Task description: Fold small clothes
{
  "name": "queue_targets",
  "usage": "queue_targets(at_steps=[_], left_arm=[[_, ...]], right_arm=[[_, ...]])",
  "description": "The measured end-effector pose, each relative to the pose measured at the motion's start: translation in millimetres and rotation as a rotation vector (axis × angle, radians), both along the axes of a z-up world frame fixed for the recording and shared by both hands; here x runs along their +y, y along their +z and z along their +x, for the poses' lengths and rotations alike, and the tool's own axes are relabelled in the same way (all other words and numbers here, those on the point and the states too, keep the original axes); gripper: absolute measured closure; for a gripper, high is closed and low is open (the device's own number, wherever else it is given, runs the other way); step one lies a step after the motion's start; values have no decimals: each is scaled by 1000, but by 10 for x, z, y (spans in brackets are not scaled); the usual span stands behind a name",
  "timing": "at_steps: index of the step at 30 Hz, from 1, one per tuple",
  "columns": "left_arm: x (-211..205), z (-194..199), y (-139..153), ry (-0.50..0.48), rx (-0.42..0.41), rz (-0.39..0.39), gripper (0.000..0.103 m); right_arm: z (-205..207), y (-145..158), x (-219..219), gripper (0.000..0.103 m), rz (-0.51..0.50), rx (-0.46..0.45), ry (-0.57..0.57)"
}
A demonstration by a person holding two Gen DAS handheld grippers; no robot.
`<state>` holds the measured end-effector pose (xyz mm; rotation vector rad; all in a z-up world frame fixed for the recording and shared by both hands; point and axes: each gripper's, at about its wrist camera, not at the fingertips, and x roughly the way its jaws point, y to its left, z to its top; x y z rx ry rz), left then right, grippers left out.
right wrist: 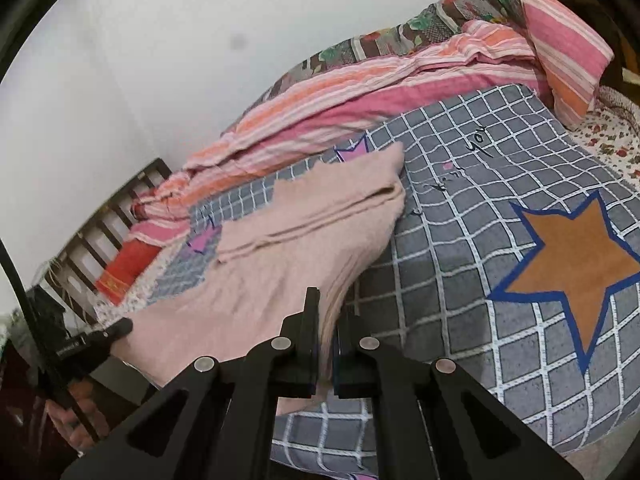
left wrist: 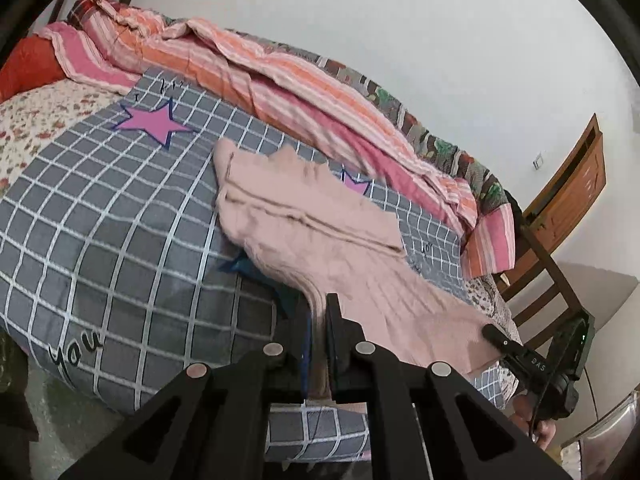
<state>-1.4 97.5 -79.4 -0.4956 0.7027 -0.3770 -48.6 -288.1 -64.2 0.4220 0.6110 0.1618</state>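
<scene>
A pale pink ribbed knit garment [left wrist: 320, 220] lies partly folded on a grey checked quilt [left wrist: 100, 208] with stars. My left gripper [left wrist: 318, 312] is shut on the garment's near edge, which runs between its fingers. At the lower right of the left wrist view, my right gripper [left wrist: 490, 332] pinches another part of that edge. In the right wrist view the same garment [right wrist: 288, 248] stretches from the folded part down to my right gripper [right wrist: 328, 312], shut on the cloth. My left gripper [right wrist: 122, 326] grips the edge at the lower left, lifted off the quilt.
A pink and orange striped blanket [left wrist: 280, 76] is bunched along the wall side of the bed. A dark wooden headboard [right wrist: 108, 220] and a red pillow [right wrist: 124, 268] stand at one end. A wooden chair [left wrist: 552, 280] and a door [left wrist: 576, 176] are past the bed's other end.
</scene>
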Motion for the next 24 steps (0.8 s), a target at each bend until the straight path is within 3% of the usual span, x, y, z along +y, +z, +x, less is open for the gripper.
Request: queue_targets(at_steps=[11, 18, 24], left_arm=[[59, 374, 287, 45, -50, -7, 96], [85, 831, 416, 125, -58, 2, 96], [126, 1288, 362, 177, -33, -34, 96]], right_arm=[[269, 249, -41, 98, 56, -48, 4], [586, 447, -106, 98, 104, -123, -29], [1008, 525, -169, 98, 171, -152, -40]])
